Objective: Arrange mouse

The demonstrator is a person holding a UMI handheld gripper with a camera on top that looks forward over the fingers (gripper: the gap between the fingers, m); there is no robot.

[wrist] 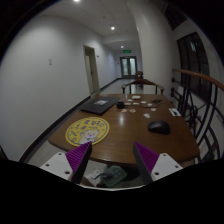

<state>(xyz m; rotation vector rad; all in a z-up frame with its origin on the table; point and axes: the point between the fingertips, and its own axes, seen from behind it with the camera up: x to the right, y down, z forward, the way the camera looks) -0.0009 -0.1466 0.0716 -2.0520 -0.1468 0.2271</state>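
A long wooden table runs ahead into a white corridor; on it lie a round yellow mat, a laptop and, rightward, the dark mouse. The gripper hangs spread and empty before the table's near edge; the mouse sits well beyond its fingers.

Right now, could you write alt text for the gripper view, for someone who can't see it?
A gripper with its two purple-padded fingers apart hovers at the near end of a long wooden table, holding nothing. Beyond the fingers lie a dark mouse, a round yellow mat and a black laptop; a white corridor with doors runs behind.
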